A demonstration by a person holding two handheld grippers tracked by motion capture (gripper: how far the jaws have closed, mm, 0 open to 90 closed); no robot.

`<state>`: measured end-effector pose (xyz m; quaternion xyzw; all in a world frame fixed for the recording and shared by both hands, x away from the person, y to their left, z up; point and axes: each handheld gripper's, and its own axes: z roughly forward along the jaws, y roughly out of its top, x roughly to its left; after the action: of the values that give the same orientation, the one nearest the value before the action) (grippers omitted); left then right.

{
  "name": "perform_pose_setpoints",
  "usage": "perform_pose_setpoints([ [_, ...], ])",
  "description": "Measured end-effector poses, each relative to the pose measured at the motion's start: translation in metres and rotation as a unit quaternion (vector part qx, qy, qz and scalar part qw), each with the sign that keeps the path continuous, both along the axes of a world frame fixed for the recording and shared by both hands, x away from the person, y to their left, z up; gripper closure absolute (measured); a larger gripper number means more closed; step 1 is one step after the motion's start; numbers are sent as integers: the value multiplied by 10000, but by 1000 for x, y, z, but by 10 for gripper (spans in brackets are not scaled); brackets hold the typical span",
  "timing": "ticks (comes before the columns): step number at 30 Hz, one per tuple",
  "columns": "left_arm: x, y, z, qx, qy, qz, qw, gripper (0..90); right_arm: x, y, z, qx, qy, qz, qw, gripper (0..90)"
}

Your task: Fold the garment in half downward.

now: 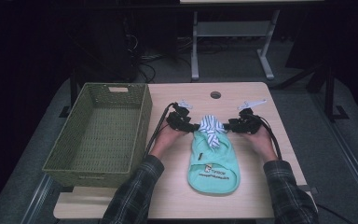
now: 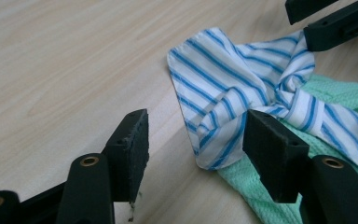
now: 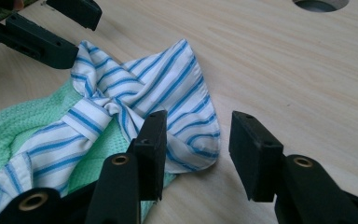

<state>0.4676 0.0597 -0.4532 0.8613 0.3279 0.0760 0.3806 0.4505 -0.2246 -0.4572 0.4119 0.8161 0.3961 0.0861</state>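
At tabletop (image 1: 251, 186) centre, the mint garment (image 1: 213, 163) lies with its striped collar (image 1: 211, 128) at twelve o'clock; left gripper (image 1: 192, 126) and right gripper (image 1: 228, 125) gape wide, empty. Closing unevenly could bunch the collar.

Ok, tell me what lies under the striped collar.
The striped collar lies partly on the mint green garment and partly on the bare wooden table. What the fabric covers beneath its knot stays hidden.
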Motion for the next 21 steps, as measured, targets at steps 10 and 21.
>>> perform_pose_setpoints([
  [10,0,-6,-9,119,79,-169,9998,527,4,6,-13,-90,173,136,9997,631],
  [21,-1,-10,-13,218,124,-330,9991,755,1,9,-12,-357,193,204,9990,849],
])
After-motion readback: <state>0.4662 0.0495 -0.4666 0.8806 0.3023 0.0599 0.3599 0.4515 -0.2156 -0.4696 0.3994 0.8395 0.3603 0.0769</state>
